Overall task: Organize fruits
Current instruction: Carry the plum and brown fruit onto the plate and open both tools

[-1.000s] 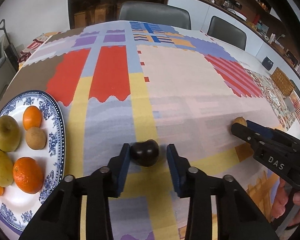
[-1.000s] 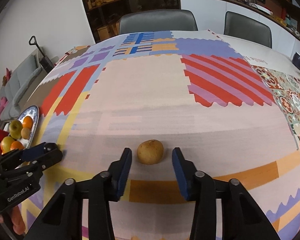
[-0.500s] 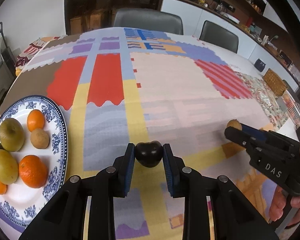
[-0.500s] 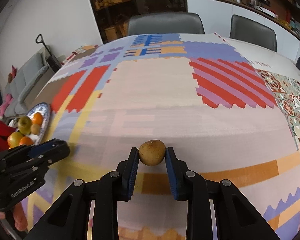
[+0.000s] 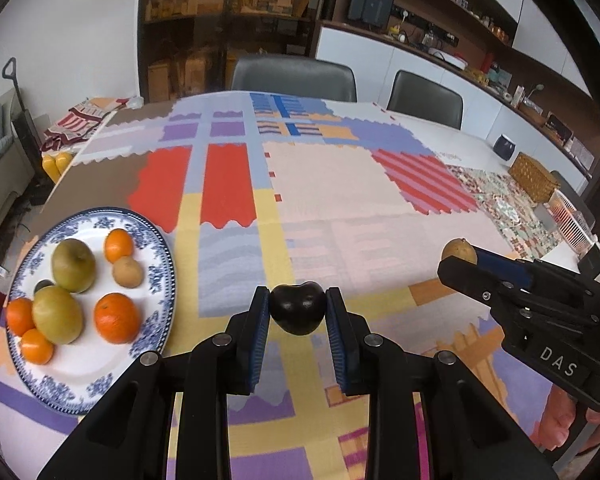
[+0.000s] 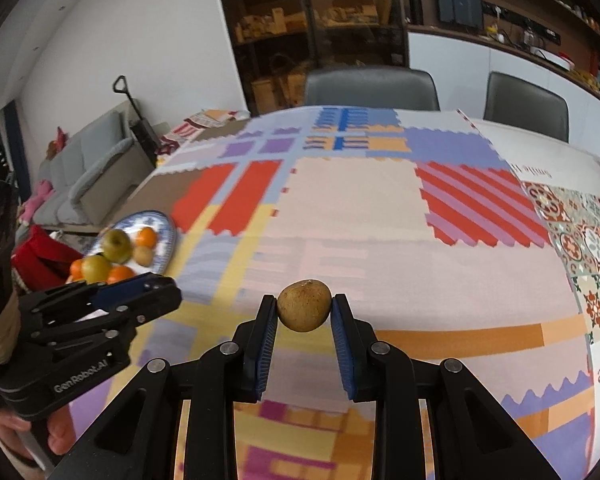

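Observation:
My left gripper (image 5: 298, 312) is shut on a dark, almost black plum (image 5: 298, 312) and holds it above the patchwork tablecloth. My right gripper (image 6: 304, 310) is shut on a small brown fruit (image 6: 304, 310) and holds it above the cloth; it also shows at the right of the left wrist view (image 5: 460, 251). A blue-and-white plate (image 5: 160, 328) lies at the left with two green apples, several oranges and a small brown fruit on it. The plate also shows in the right wrist view (image 6: 168, 236).
The patchwork tablecloth (image 5: 340, 192) covers the table. A wicker basket (image 5: 534, 174) and a white crate (image 5: 572, 224) stand at the far right. Two grey chairs (image 5: 296, 76) stand behind the table. A red object (image 6: 40, 260) lies beside the plate.
Both grippers closed on their fruits and have lifted them off the cloth. The table now looks farther below both cameras.

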Tool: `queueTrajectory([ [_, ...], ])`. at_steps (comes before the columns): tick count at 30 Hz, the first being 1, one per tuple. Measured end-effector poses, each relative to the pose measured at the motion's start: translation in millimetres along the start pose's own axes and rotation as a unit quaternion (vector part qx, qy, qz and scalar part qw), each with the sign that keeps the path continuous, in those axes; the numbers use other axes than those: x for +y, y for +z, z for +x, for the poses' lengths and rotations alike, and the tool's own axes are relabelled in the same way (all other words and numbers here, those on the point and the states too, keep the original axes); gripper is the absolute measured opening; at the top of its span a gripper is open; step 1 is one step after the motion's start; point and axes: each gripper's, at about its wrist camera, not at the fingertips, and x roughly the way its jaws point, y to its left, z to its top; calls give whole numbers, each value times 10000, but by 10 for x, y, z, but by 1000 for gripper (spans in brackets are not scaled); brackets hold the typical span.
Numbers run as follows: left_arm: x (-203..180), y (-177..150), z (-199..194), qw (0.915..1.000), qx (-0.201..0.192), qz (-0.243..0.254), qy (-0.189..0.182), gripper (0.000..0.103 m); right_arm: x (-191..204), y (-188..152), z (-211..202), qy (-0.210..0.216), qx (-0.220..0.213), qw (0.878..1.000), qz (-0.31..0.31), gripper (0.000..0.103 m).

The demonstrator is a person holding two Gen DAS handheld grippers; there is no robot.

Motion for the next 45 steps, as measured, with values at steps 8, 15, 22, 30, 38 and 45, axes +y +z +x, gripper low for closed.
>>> queueTrajectory([
  [8,95,-61,-392,9995,-280,-74,135,28,315,8,-269,306,-261,9989,-224,29],
  [15,252,-117,-696,9982,-510,-181,274,28,617,29,-392,526,-409,9967,-461,29],
  [22,465,-144,-917,9963,-676,-280,459,28,877,76,-422,750,-476,9940,-638,29],
  [30,800,-166,-1063,9938,-746,-321,760,28,1229,156,-309,1088,-386,9902,-791,29],
  [38,1174,-137,-1050,9939,-604,-234,891,28,1616,260,-102,1345,-203,9853,-1032,29],
  [45,1468,-47,-903,9947,-385,-134,941,28,1856,365,173,1400,15,9825,-1225,29],
])
